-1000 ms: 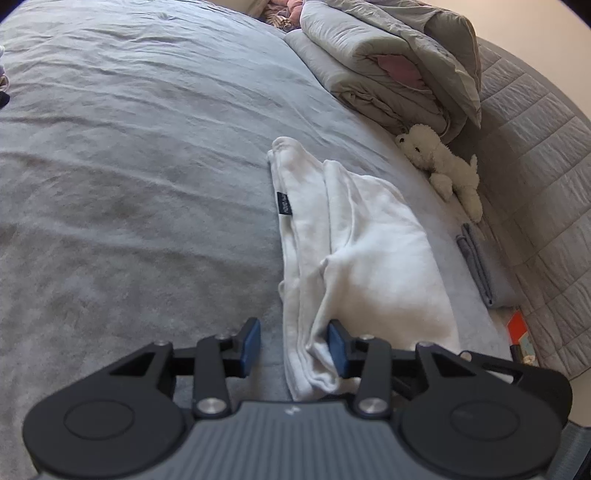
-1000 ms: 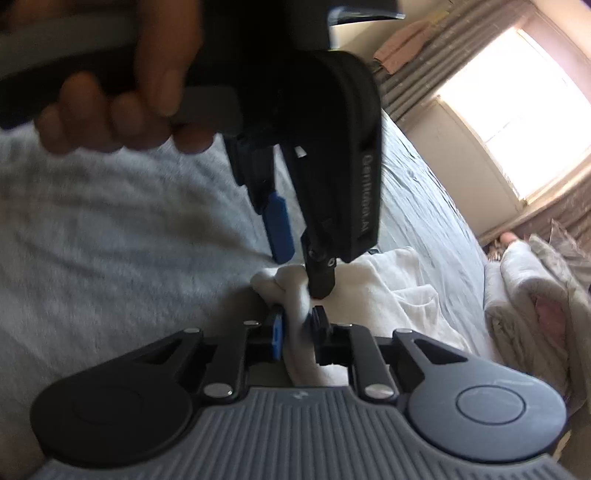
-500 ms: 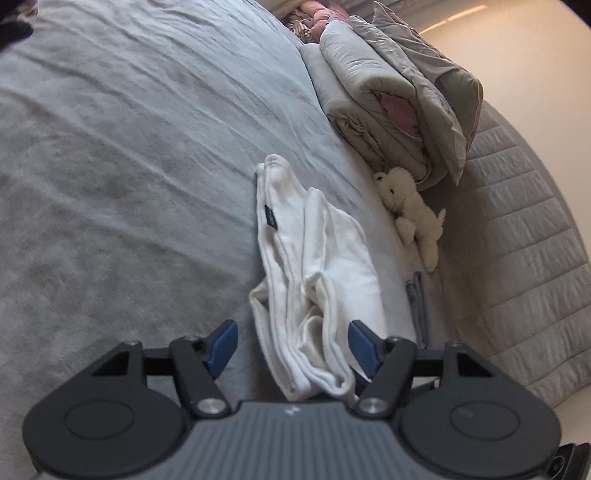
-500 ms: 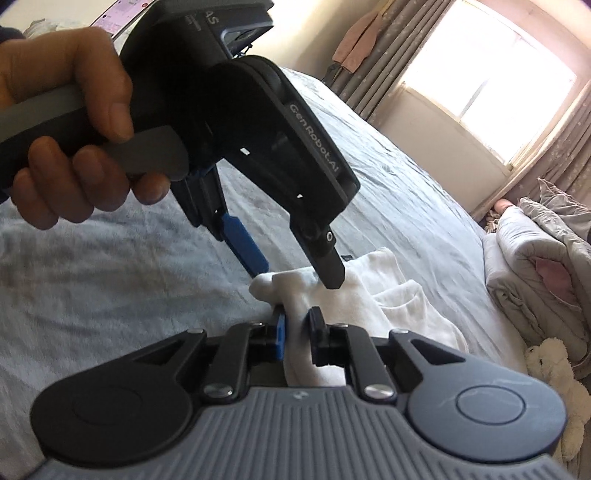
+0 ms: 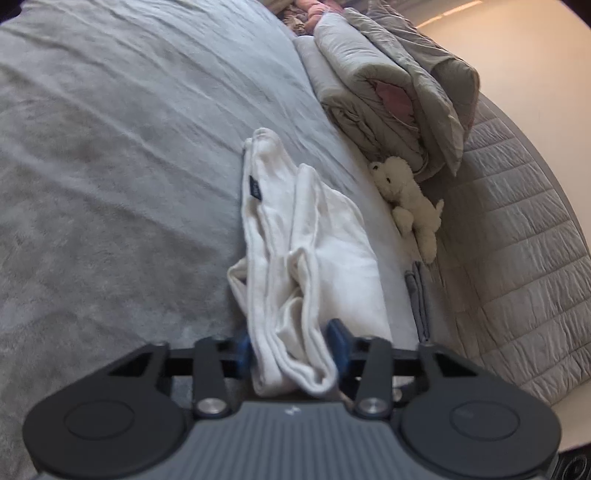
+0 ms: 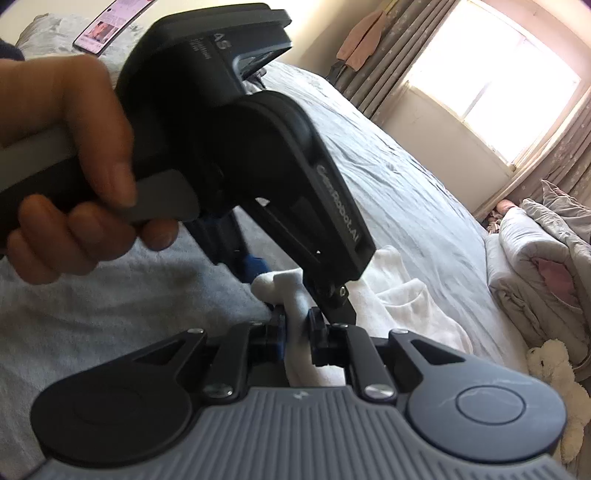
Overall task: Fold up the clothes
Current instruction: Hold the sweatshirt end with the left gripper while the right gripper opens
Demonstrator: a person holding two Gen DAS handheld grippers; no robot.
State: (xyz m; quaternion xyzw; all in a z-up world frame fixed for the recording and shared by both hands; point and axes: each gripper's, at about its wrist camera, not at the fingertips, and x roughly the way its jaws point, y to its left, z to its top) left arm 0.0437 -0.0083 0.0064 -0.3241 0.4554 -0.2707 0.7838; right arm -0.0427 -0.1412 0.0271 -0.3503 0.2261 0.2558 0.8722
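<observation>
1. White garment (image 5: pixel 314 251): folded lengthwise into a long strip, lying on the grey bedspread (image 5: pixel 110 184), far end reaching toward the rolled duvet (image 5: pixel 391 99), near end lifted off the bed.
2. Small dark label (image 5: pixel 255 191) showing on the strip's left edge.
3. Left gripper (image 5: pixel 291 345): jaws just closed in, blue pads pressing both sides of the bunched near end, cloth pinched between them.
4. Right gripper (image 6: pixel 298 328): nearly fully closed, clamped on a thin fold of the same white cloth, just beside the left gripper's tips.
5. Left hand (image 6: pixel 70 166), seen from the right wrist view: wrapped around the grey handle, fingers squeezing the trigger.
6. Plush white toy dog (image 5: pixel 406 195): lying to the right of the garment, against the quilted grey headboard (image 5: pixel 517 240), apart from the cloth.
7. Flat grey cloth (image 5: pixel 419 295): in the gap between the mattress and the headboard, just beside the garment.
8. Phone (image 6: pixel 110 22) with lit screen: on the bed beyond the hand.
9. Bright window (image 6: pixel 498 74) with curtains at the far side of the room.
</observation>
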